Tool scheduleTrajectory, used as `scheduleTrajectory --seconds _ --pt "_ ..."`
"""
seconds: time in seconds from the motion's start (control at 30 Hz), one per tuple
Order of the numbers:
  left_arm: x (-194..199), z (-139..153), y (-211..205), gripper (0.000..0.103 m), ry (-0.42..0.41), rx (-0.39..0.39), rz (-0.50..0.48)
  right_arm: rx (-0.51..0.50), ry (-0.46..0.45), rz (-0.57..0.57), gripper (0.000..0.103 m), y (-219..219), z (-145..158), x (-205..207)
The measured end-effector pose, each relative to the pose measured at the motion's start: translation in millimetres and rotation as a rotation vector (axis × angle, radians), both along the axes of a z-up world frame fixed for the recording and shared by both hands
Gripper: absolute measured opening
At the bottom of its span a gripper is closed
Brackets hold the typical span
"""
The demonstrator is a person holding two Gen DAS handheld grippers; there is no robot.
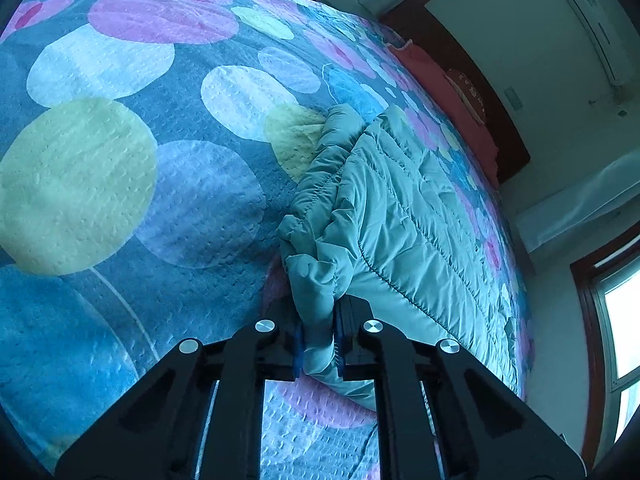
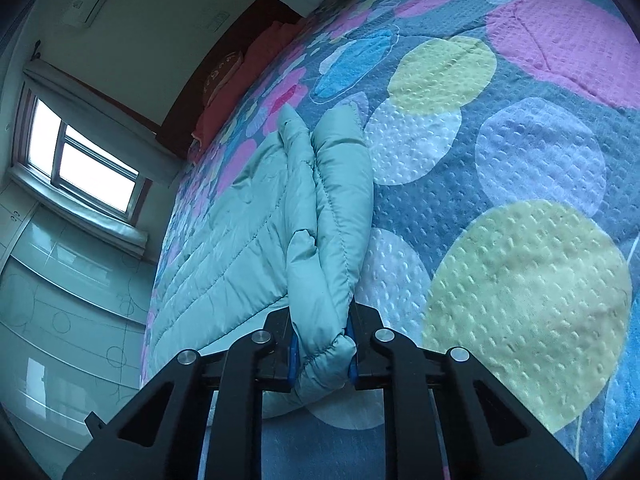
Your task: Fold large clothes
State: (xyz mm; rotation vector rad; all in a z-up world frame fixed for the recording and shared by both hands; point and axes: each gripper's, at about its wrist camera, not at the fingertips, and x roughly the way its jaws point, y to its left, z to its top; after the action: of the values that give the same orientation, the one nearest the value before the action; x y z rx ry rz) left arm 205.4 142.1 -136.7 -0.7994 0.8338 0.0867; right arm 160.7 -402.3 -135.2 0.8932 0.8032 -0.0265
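Here, jacket [image 1: 400,216] lies lengthwise toward headboard [image 1: 472,80] (both grippers clamped).

Both fisheye views sit low and close over a bed [image 1: 120,160], each looking forward along its own tongs toward the headboard wall. The left wrist view has the window [image 1: 618,320] at its right edge; the right wrist view has the window [image 2: 80,160] at its left. Both share the teal quilted garment [image 1: 392,216] and the spotted bedspread [image 2: 520,160].
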Motion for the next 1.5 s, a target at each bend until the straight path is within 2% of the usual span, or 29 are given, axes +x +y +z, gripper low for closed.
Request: scheduleTrajectory --seconds 0.6,0.9,0.97,1.03,1.07,1.23,1.5 --pt "-93.5 3.1 13.8 0.011 0.055 -0.032 -0.002 0.001 0.05 0.049 0.017 9.7 2.2 -93.9" --pt "-118.8 1.6 15.7 0.011 0.06 -0.019 -0.032 0.031 0.062 0.052 0.018 7.9 -1.3 -111.0" --pt "-118.8 2.4 17.1 0.015 0.066 -0.015 -0.036 0.047 0.063 0.044 0.022 3.8 -1.5 -109.2" --pt "-119.9 2.6 18.4 0.02 0.078 -0.007 -0.033 0.03 0.071 0.038 0.024 0.2 -0.8 -112.5" --pt "-121.3 2.9 20.2 0.027 0.085 -0.004 -0.025 0.025 0.071 0.035 0.026 -1.5 -0.6 -114.3" --pt "-130.4 6.0 28.2 0.04 0.09 0.018 -0.003 0.009 0.074 0.019 0.031 -10.5 2.0 -123.7" --pt "-140.8 10.7 40.3 0.041 0.109 0.051 0.001 -0.041 0.083 -0.024 0.034 -31.4 10.4 -145.6"
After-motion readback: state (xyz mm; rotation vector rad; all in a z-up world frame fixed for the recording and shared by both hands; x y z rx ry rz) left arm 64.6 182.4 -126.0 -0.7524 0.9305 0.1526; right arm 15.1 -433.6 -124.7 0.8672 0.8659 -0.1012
